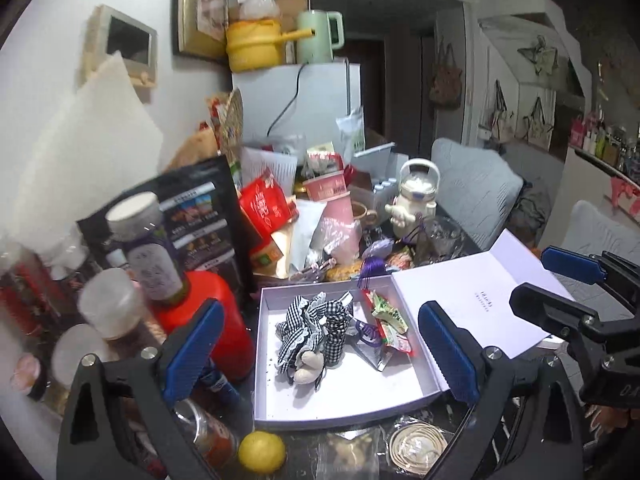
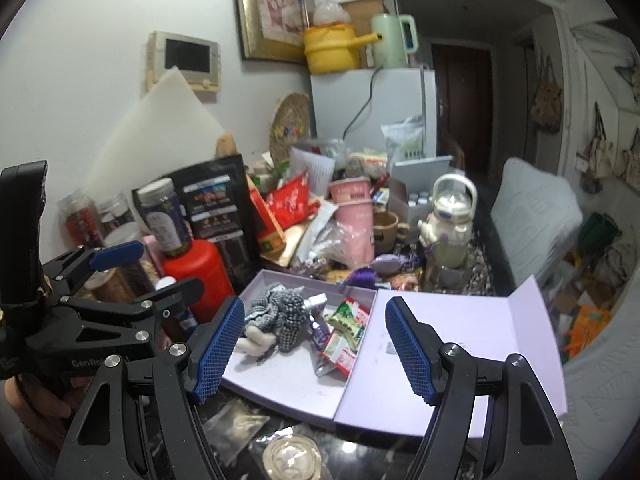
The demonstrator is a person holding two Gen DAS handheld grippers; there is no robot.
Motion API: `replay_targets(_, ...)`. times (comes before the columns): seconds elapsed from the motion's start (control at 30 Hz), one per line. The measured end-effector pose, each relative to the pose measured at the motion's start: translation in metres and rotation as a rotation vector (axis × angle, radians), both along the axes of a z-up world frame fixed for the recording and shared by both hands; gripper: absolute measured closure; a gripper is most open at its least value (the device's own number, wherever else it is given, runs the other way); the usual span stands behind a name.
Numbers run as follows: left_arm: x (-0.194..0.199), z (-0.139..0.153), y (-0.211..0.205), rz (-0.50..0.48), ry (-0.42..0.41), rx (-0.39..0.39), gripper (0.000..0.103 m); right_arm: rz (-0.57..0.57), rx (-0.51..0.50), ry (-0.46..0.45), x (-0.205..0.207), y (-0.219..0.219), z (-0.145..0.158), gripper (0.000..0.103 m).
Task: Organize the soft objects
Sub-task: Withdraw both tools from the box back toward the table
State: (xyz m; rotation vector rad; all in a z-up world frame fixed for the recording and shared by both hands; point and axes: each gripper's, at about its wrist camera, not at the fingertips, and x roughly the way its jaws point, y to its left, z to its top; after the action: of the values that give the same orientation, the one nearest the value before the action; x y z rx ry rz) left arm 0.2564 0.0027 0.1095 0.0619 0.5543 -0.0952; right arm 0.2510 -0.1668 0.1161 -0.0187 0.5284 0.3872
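Both the left gripper (image 1: 320, 344) and right gripper (image 2: 314, 344) hover with jaws released over the white box (image 1: 348, 396), which holds the gingham plush toy (image 1: 312, 332).

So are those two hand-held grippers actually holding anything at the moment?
No, nothing is held. The left hand-held gripper and the right hand-held gripper both stand open and empty above the open white box, where the gingham cloth toy lies untouched.
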Motion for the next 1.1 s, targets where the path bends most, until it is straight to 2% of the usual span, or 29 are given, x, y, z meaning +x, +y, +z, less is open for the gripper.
replay_targets(0.23,-0.041,0.021,0.001,-0.009,-0.053,0.002,0.004,0.004,-0.010,-0.078,-0.046,0.005,0.020,0.023)
replay_targets(0.47,-0.077,0.029,0.005,-0.029,-0.073,-0.010,0.004,0.005,-0.016,-0.135,-0.092,0.009,0.030,0.015)
replay_targets(0.6,-0.095,0.030,0.006,-0.050,-0.070,-0.020,0.001,0.011,-0.015,-0.159,-0.115,0.010,0.032,0.014)
replay_targets(0.7,-0.105,0.029,0.007,-0.055,-0.073,-0.029,0.001,0.011,-0.010,-0.174,-0.130,0.011,0.031,0.011)
replay_targets(0.93,-0.126,0.022,0.009,-0.056,-0.082,-0.024,0.001,0.015,-0.015,-0.181,-0.157,0.017,0.019,0.010)
replay_targets(1.1,-0.132,0.008,0.011,-0.064,-0.053,-0.019,0.001,0.026,-0.021,-0.172,-0.170,0.021,0.006,0.010)
